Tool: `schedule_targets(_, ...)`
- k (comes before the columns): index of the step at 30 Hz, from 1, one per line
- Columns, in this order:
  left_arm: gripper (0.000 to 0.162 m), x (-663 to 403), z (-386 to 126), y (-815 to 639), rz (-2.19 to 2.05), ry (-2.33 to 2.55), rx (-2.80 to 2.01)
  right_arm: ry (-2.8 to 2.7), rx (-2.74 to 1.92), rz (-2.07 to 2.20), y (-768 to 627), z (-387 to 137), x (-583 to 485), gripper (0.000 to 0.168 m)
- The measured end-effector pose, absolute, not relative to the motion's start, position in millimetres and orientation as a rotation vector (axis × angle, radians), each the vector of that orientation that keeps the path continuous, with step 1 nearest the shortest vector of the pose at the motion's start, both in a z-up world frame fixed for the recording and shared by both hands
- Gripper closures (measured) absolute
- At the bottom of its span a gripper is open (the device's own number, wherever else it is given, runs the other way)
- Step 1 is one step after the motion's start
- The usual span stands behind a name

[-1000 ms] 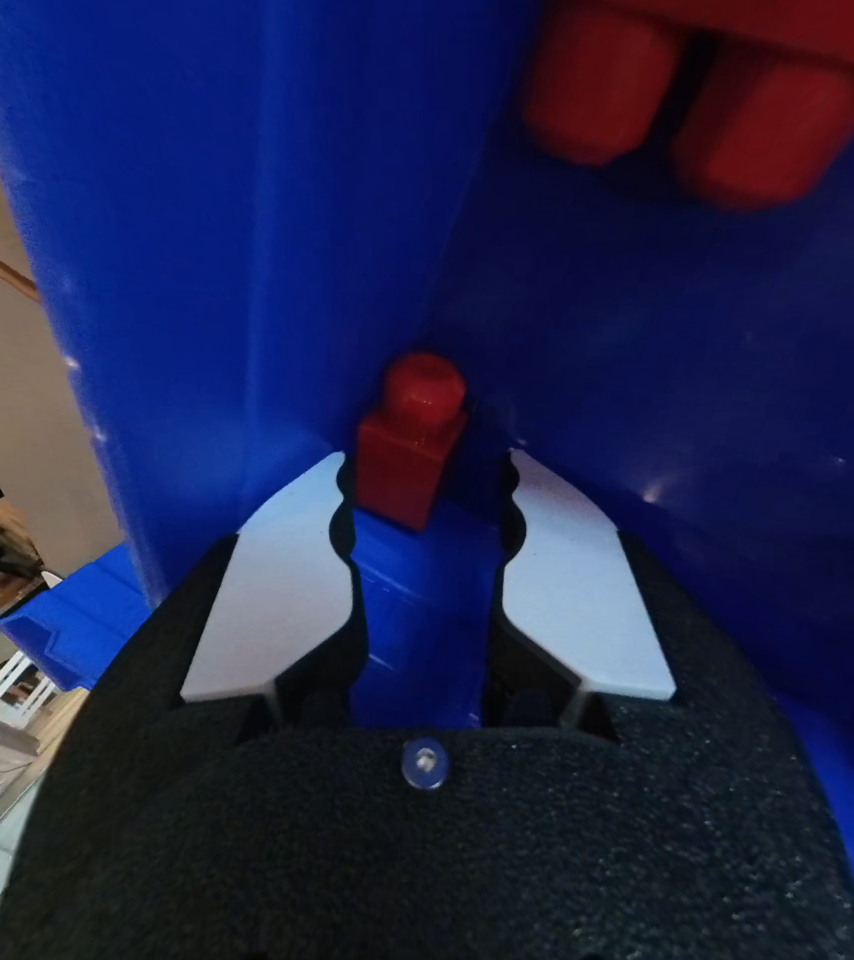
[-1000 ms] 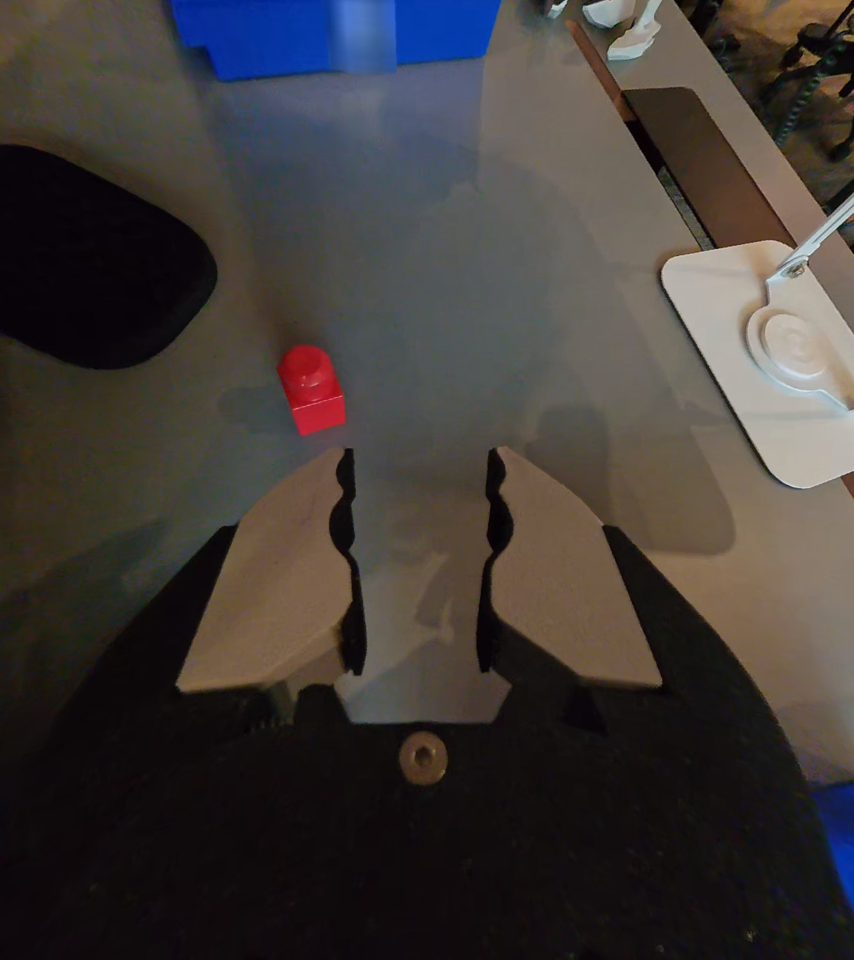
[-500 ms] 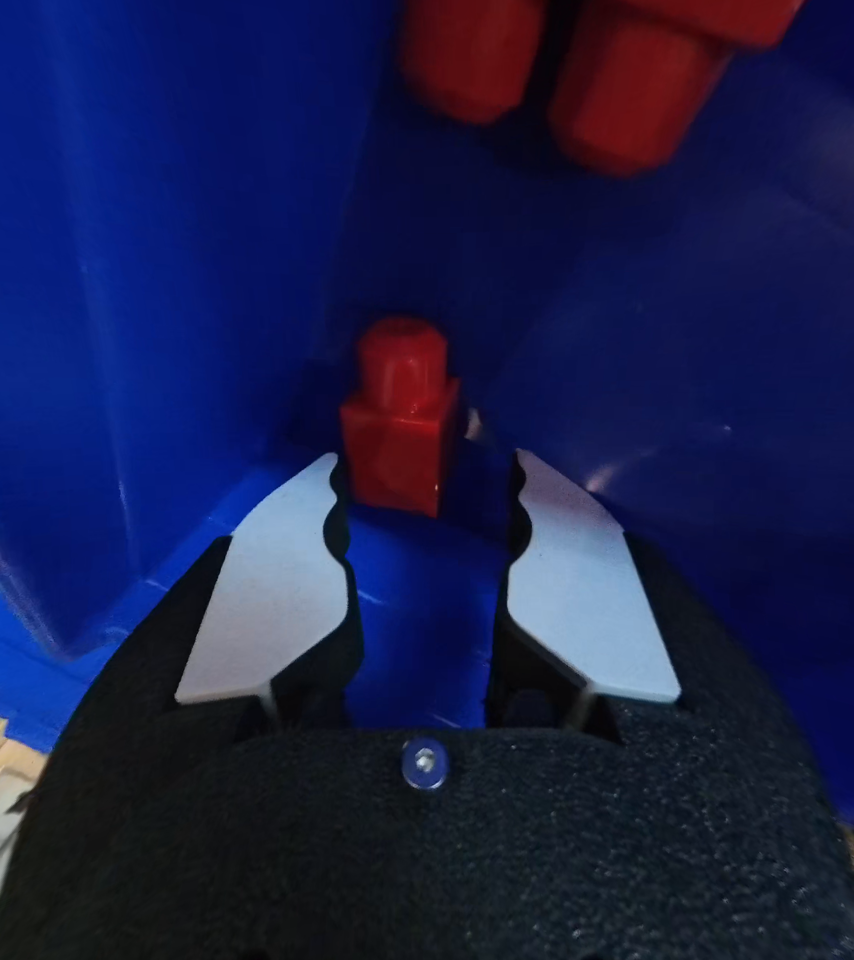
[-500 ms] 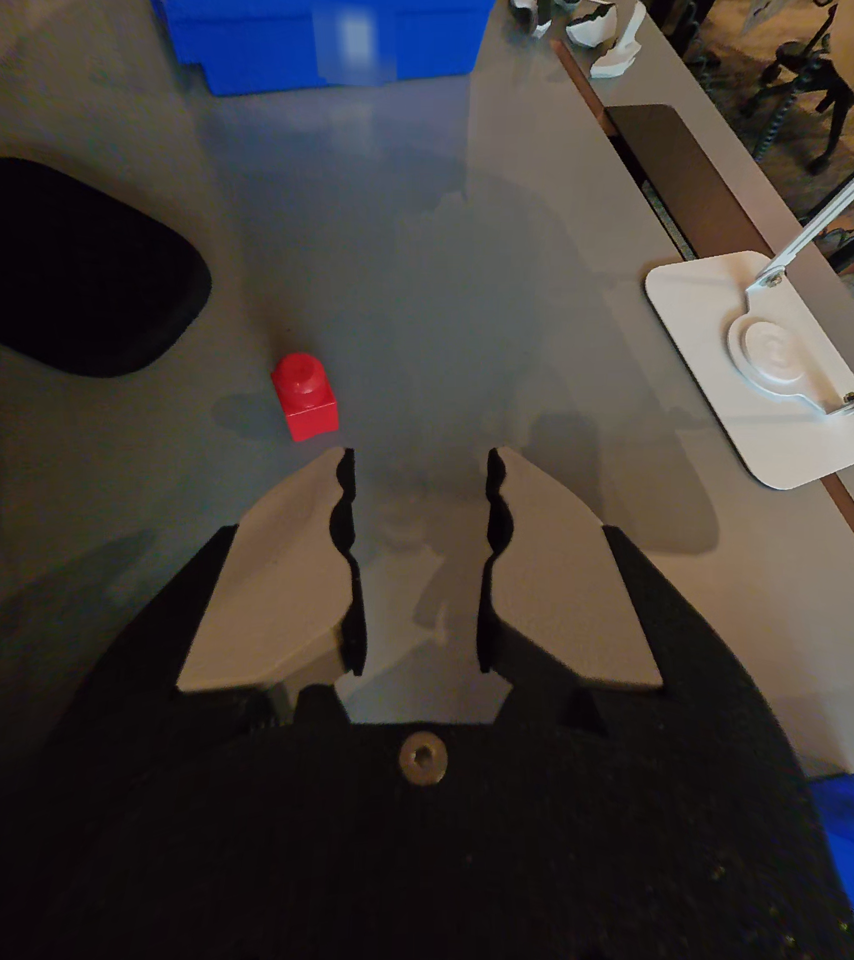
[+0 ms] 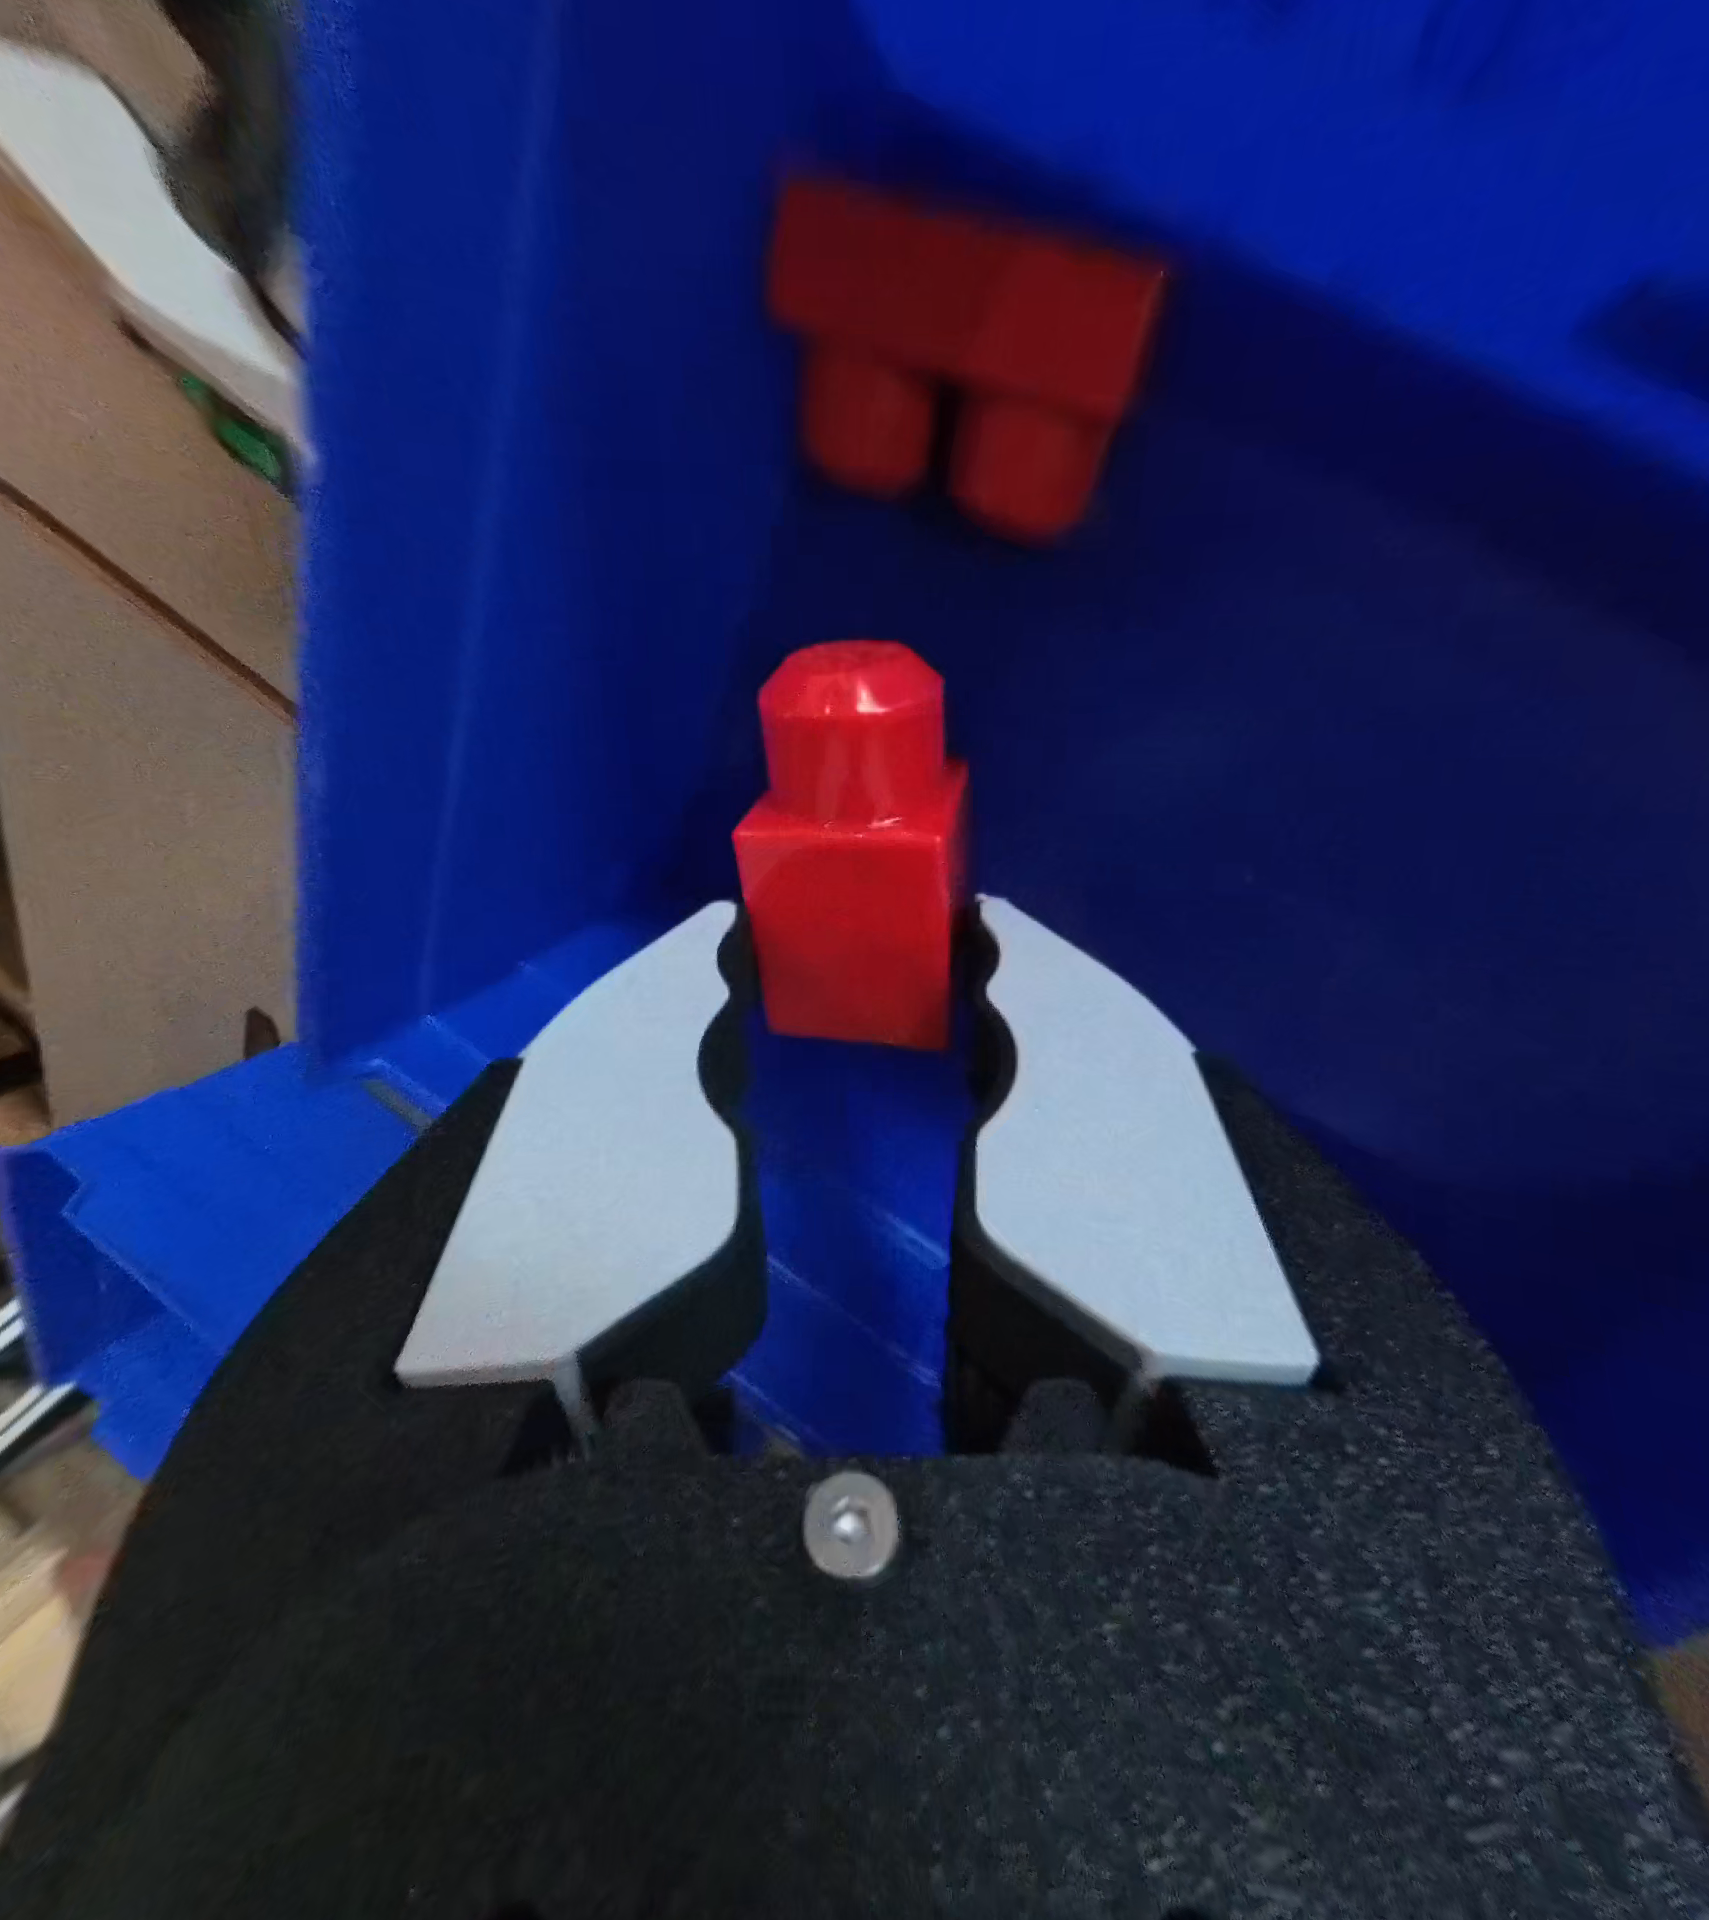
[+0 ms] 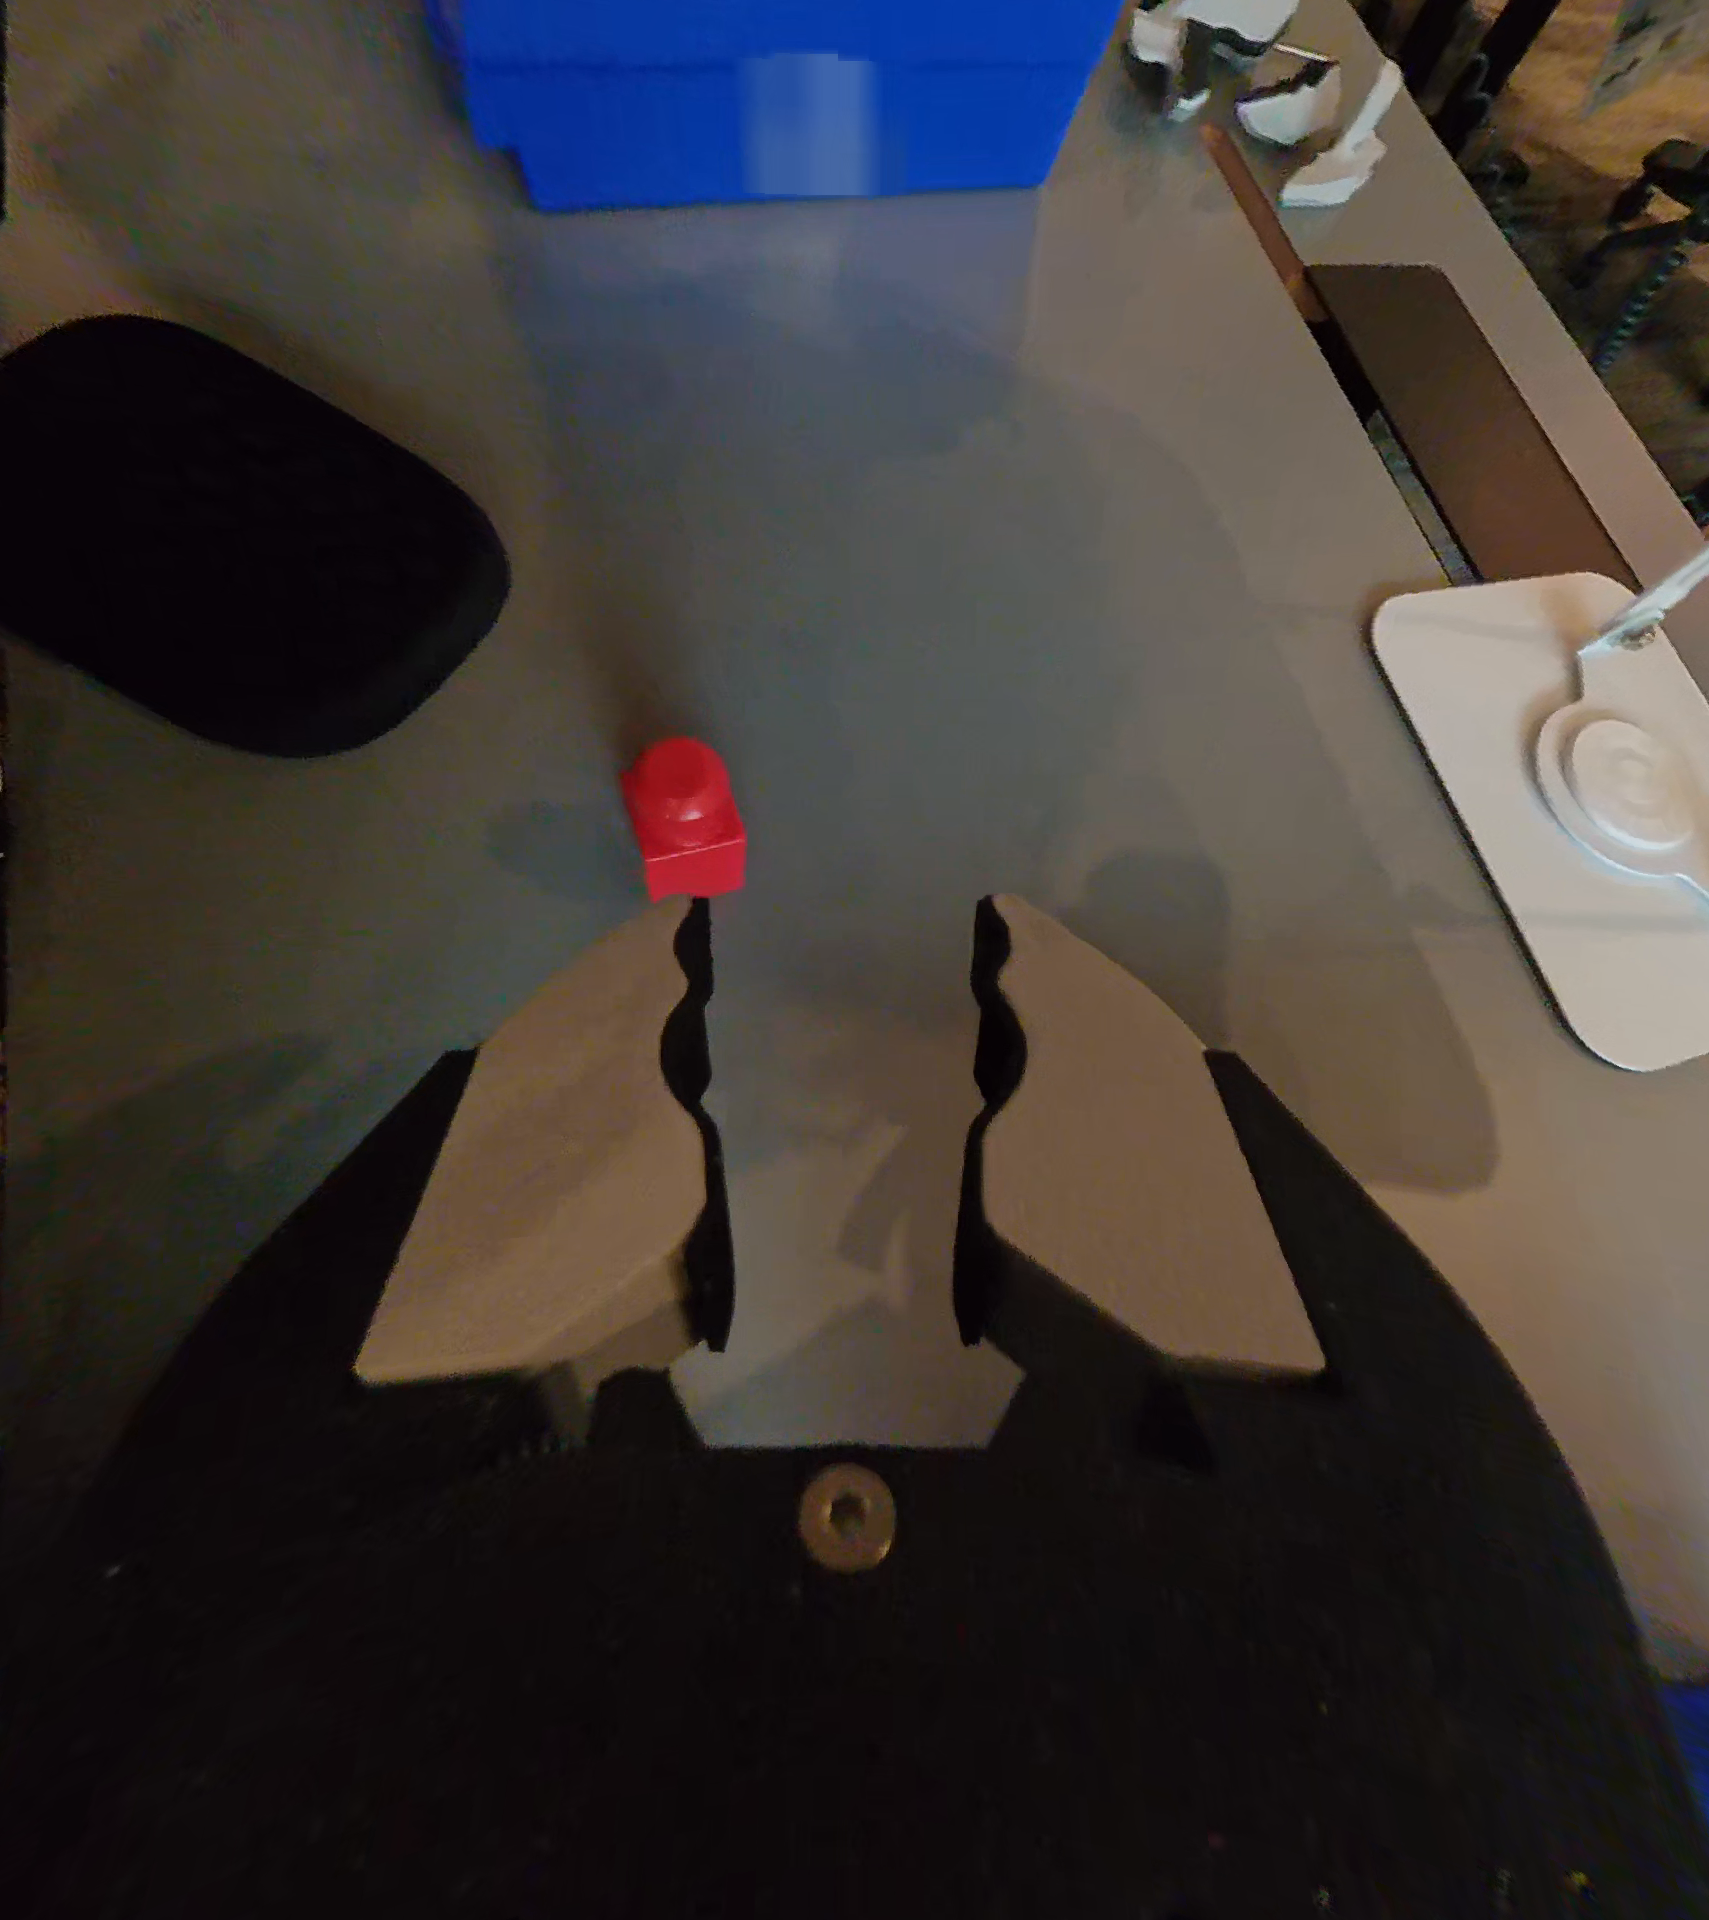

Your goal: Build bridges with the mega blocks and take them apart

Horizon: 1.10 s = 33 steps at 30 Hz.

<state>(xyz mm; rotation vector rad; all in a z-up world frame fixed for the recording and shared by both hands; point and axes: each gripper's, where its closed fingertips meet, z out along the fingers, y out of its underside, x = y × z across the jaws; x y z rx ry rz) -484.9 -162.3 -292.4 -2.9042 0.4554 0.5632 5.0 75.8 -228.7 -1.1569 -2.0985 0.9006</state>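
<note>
The grey surface (image 6: 933, 623) lies under my idle, parted right claw (image 6: 842, 914), a small red one-stud plastic block (image 6: 689, 831) just ahead. My left claw (image 5: 855, 914), inside the blue plastic bin (image 5: 1349, 831), now pinches a second small red one-stud block (image 5: 850, 914) by its tips; it was still ungripped a second ago. A shallow hold could let it twist free near the two-stud red block (image 5: 964, 353) beyond.

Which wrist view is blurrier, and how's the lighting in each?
Left wrist view: motion blur on the two-stud red block and the background at left, while the single-stud red block is sharp with glare on its stud. Right wrist view: sharp but dim, soft shadows on the table.
</note>
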Motion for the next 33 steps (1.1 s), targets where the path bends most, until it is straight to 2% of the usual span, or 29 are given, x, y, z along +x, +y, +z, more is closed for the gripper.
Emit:
schedule_targets(8, 0.124, -377.3, -205.2, -126.2, 0.440, 0.457, -2.414, -2.150, -1.058, 0.929, 47.6, -221.0, 1.5, 0.123)
schedule_targets(13, 0.124, -266.7, -181.6, -97.1, 0.267, 0.580, -2.166, -2.227, -0.957, 0.907, 23.3, -217.6, -3.0, 0.123)
schedule_targets(17, 0.125, -185.9, -189.1, -73.7, 0.085, 0.603, -2.047, -2.273, -0.851, 0.895, 3.2, -212.3, -13.4, 0.122)
schedule_targets(22, 0.125, -126.1, -223.8, -52.0, -0.005, 0.630, -2.043, -2.292, -0.718, 0.854, -14.9, -205.3, -33.3, 0.122)
schedule_targets(27, 0.125, -91.7, -251.0, -42.2, -0.057, 0.654, -2.084, -2.335, -0.730, 0.808, -24.0, -213.8, -53.6, 0.123)
schedule_targets(33, 0.125, -65.8, -254.6, -34.6, -0.078, 0.709, -2.036, -2.398, -0.732, 0.841, -30.6, -226.3, -58.8, 0.128)
